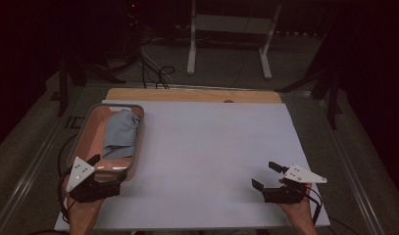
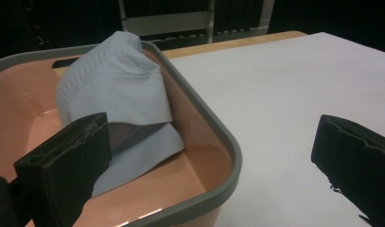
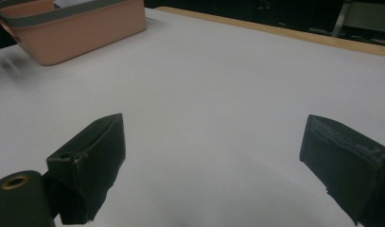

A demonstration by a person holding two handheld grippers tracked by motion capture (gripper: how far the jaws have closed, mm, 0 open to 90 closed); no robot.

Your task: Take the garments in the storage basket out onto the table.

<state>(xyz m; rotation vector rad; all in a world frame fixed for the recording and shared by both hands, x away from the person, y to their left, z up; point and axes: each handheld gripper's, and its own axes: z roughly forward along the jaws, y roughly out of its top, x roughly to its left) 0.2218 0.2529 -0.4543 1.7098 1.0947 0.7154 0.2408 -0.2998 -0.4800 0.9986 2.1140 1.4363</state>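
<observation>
In the high view, a pink bin (image 1: 82,134) with a grey rim sits at the left edge of the white surface (image 1: 207,156), and a pale blue cloth (image 1: 121,132) lies bunched inside it, toward the bin's right wall. The cloth is wholly within the bin; none of it hangs over the rim as far as the pictures show.

The left tongs (image 1: 105,169) sit at the lower left of the frame, at the bin's near end. Their jaws are spread wide and grasp nothing. In the left gripper view one jaw stands over the bin's inside, low at the left of the frame, and the other over the bare surface at the lower right, so they straddle the near right corner of the bin (image 2: 218,137). The cloth (image 2: 114,94) rises ahead of them, heaped and folded over itself, apart from both jaws.

The right tongs (image 1: 266,175) rest at the lower right of the high view, well apart from the bin, also released and empty. Their own view shows bare surface (image 3: 218,94) between the jaws and the bin (image 3: 81,28) far off at the upper left.

As a judgement, the work has hardly begun: the cloth is untouched in the bin, the left tongs are poised to reach for it, and taking hold, lifting it out and whatever follows on the surface all remain.
</observation>
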